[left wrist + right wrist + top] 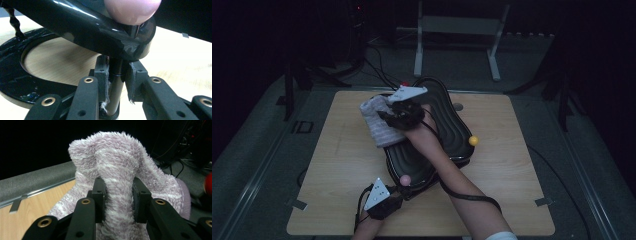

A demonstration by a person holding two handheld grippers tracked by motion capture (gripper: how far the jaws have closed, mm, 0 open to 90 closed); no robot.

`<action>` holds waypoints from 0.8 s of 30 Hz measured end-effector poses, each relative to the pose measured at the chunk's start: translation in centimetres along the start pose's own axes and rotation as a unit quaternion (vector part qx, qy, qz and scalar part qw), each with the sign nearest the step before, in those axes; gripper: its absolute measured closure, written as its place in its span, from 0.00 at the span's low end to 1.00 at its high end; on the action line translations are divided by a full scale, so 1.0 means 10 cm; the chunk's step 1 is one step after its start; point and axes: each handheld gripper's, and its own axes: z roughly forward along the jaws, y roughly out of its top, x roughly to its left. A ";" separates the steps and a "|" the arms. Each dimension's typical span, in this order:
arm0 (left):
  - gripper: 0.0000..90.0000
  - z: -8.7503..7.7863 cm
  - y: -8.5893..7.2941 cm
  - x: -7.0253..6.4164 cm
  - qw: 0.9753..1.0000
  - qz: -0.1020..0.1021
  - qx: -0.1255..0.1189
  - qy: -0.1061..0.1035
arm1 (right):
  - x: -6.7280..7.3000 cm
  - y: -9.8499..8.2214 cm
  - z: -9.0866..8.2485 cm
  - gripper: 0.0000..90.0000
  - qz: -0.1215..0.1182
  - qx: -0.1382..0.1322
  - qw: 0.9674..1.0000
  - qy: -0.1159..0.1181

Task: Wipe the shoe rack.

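The fuzzy lilac sock (376, 122), long axis running diagonally over the black rack's (447, 125) far-left edge, is pinched by the right gripper (404, 114), forearm extended across the rack, while the left gripper (382, 200) clamps the rack's near post (115, 87).

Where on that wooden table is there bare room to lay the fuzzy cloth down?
Bare wood lies left of the black rack, out to the table edge, and right of it past the yellow ball. The middle is crowded by the rack, both claws and the cloth.
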 end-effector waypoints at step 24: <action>0.82 -0.02 0.00 0.00 1.000 0.001 0.004 0.004 | 0.25 -0.51 0.10 0.77 0.004 0.030 0.999 -0.024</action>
